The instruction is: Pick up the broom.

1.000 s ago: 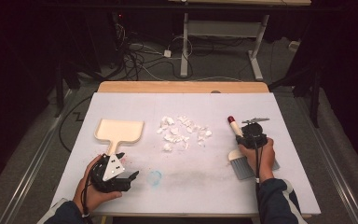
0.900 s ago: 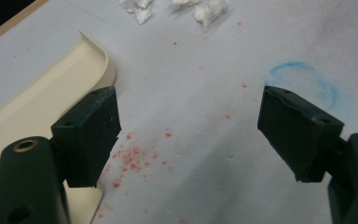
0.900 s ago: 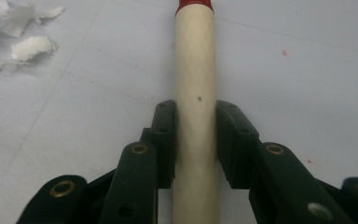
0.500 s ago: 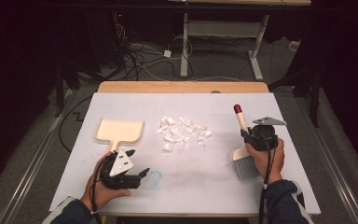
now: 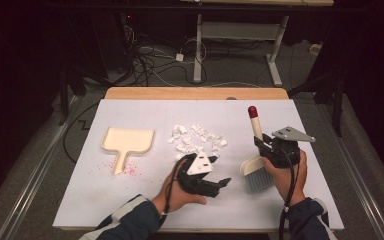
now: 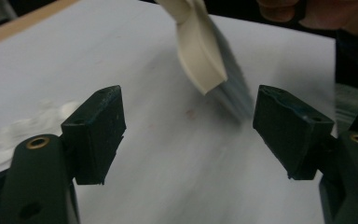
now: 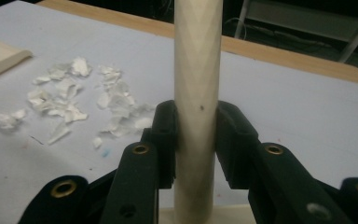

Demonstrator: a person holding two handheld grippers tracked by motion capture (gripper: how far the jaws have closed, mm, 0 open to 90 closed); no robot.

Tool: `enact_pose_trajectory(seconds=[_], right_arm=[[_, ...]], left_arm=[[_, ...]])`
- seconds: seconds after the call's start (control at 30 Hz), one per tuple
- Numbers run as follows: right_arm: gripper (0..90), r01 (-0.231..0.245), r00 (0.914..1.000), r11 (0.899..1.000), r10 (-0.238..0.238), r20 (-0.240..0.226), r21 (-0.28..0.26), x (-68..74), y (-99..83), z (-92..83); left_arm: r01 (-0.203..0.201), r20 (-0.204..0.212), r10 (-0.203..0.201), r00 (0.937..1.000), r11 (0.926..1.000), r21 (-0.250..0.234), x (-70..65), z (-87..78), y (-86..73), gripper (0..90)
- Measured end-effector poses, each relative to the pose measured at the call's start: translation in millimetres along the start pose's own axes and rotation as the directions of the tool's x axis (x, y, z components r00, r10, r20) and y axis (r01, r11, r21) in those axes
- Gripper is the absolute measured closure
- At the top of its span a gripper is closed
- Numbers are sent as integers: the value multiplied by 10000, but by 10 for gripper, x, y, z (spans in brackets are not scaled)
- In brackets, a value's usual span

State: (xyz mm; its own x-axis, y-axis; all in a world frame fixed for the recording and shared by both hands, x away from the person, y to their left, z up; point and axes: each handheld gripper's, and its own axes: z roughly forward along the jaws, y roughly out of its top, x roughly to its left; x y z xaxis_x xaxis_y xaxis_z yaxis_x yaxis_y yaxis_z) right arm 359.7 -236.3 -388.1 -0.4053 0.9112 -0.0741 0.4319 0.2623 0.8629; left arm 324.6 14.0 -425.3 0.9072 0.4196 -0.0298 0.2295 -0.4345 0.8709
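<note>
Right tongs (image 5: 263, 145) clamped on the cream handle of the brush (image 5: 256, 162); both pads (image 7: 165, 135) press the shaft from either side in the right gripper view. Brush stands nearly upright, red tip (image 5: 252, 111) up, grey bristles (image 5: 259, 181) down at the desk (image 5: 130, 200) surface on its right side; whether the bristles touch the surface I cannot tell.

Left tongs (image 5: 223, 182) wide apart, nothing between them; jaws have just been closing a little. They lie low over the desk at front centre, pointing toward the brush head. In the left gripper view the brush head (image 6: 200, 51) and blurred bristles sit beyond the gap, apart from either pad.

Heap of white paper scraps (image 5: 196, 141) lies mid-desk, between the dustpan (image 5: 127, 142) and the brush, just beyond the left tongs. Dustpan rests flat at the left, handle toward the person, well apart from both tongs. Reddish specks (image 5: 130, 170) beside its handle.
</note>
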Motion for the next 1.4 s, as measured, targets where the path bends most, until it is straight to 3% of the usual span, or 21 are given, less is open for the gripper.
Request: enact_pose_trajectory(seconds=[0.1,0.13,0.17,0.23,0.3,0.5,0.77,0.9,1.0,1.1,1.13,1.2,1.33,1.4], right_arm=[[714,225,9997,9995,-227,-100,-206,98,44,-73],[714,337,9993,9988,-342,-160,-349,147,62,-111],[714,380,9991,9982,-389,-185,-464,178,72,-137],[713,560,9980,9959,-580,-258,-709,269,111,-213],[713,554,9976,9938,-591,-355,-968,335,134,-276],[712,823,9944,9830,-921,-528,-1643,523,200,-448],[710,879,9930,9765,-1016,-605,-1967,597,231,-527],[703,962,9885,9762,-1166,-964,-1941,591,226,-571],[691,1077,9732,9731,-1451,-1783,-2037,562,206,-617],[685,1342,9475,9664,-1899,-2574,-2192,548,184,-670],[684,1552,9373,9599,-2177,-2722,-2334,555,171,-692],[670,1714,9272,9562,-2380,-2894,-2373,563,157,-719],[597,2085,8992,9485,-2819,-3347,-2385,567,131,-755],[547,2602,8745,9393,-3274,-3578,-2236,564,113,-738]], left_arm=[[130,218,-129,9997,9999,-81,-45,146,69,254],[505,443,-493,9978,9984,-267,-70,239,130,277],[505,443,-493,9978,9984,-267,-70,239,130,295],[1017,662,-976,9930,9929,-613,-75,299,187,343],[1198,830,-1138,9900,9902,-719,-63,305,200,391],[1189,1058,-1087,9884,9883,-954,-44,246,189,578],[974,876,-900,9921,9917,-842,4,141,187,623],[742,906,-690,9935,9957,-555,35,62,167,639],[344,941,-313,9951,9989,-308,71,-68,130,656],[135,954,-117,9954,9997,-185,90,-164,101,662],[-83,923,86,9957,10000,-39,106,-268,61,663],[-180,976,180,9951,9998,-4,126,-370,-1,663],[-471,1020,431,9938,9982,374,131,-503,-83,663],[-625,1123,564,9921,9967,519,123,-543,-113,663]])
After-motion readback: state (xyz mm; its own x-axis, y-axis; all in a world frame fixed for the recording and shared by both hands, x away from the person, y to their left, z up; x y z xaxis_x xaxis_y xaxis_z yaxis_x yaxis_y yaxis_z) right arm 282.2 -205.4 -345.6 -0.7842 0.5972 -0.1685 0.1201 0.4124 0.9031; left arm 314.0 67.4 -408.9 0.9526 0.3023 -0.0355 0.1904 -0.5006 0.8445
